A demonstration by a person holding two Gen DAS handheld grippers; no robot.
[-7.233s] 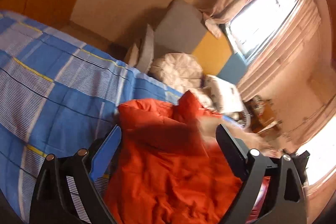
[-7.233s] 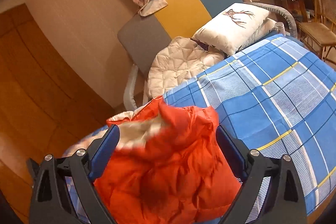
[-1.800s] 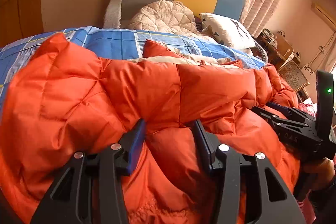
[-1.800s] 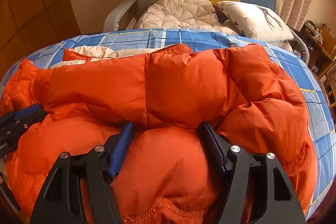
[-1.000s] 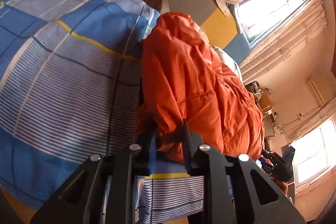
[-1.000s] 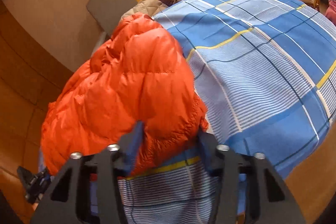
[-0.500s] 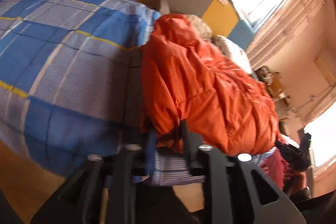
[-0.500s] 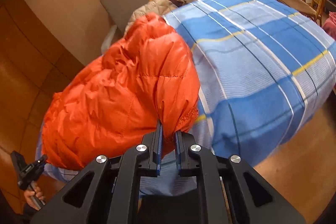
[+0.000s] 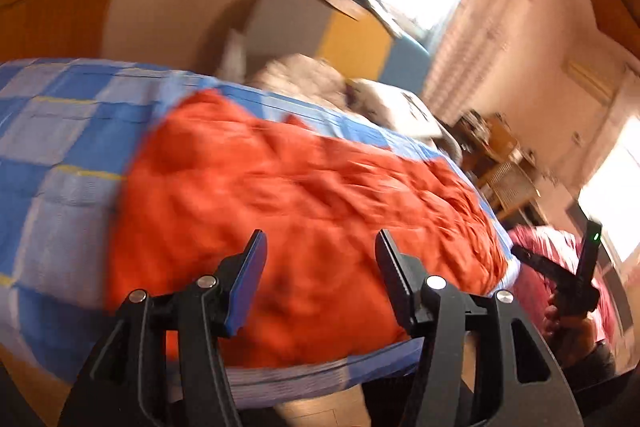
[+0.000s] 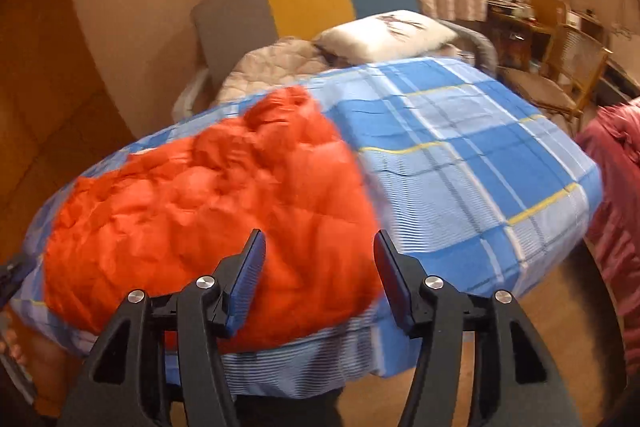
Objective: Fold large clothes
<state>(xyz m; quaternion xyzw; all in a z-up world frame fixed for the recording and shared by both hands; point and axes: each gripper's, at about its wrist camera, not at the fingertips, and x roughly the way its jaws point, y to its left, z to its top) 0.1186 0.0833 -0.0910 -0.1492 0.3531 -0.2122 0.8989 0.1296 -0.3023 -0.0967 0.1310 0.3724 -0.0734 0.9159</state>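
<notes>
An orange puffer jacket lies bunched along the near edge of the bed with the blue checked cover. It also shows in the right wrist view, on the left part of the bed. My left gripper is open and empty, just in front of the jacket's near edge. My right gripper is open and empty, in front of the jacket's right end. The right gripper also shows at the far right of the left wrist view.
A grey, yellow and blue headboard, a beige quilt and a white pillow are at the bed's far end. A wicker chair and a desk stand at the right. A dark red garment hangs at the far right. Wooden floor lies below.
Both grippers were shut on the jacket's near edge half a second ago. Both have opened and let it go, and have drawn back from the bed. The jacket now rests on the cover.
</notes>
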